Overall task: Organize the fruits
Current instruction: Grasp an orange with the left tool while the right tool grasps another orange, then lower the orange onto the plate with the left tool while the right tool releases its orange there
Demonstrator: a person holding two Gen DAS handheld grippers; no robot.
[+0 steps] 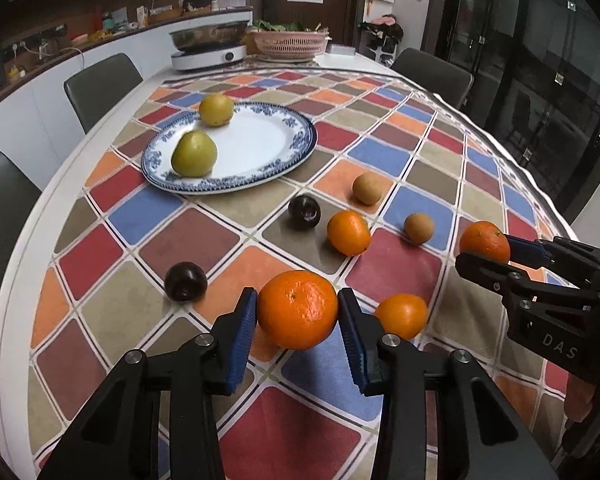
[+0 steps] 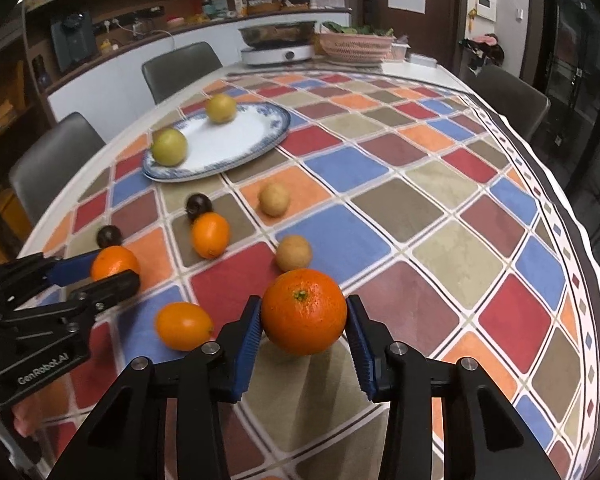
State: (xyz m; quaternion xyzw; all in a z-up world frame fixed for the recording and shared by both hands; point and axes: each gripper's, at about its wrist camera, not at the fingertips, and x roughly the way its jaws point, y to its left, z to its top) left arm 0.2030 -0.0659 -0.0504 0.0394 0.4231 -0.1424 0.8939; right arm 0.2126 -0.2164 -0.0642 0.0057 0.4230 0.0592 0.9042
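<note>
Judging from the table, sorting has barely begun: only two smooth yellow-green pears [image 1: 194, 154] sit on the blue-rimmed china plate [image 1: 284, 156] at the left. Two glossy dark plums [image 1: 186, 282], two loose oranges [image 1: 348, 232] and two matte brown round fruits [image 1: 367, 188] wait on the checked cloth [image 1: 380, 156]. The left gripper [image 1: 298, 312] clasps a dimpled orange [image 1: 298, 309] just above the cloth; the right gripper [image 2: 303, 318] pinches another orange [image 2: 304, 312].
</note>
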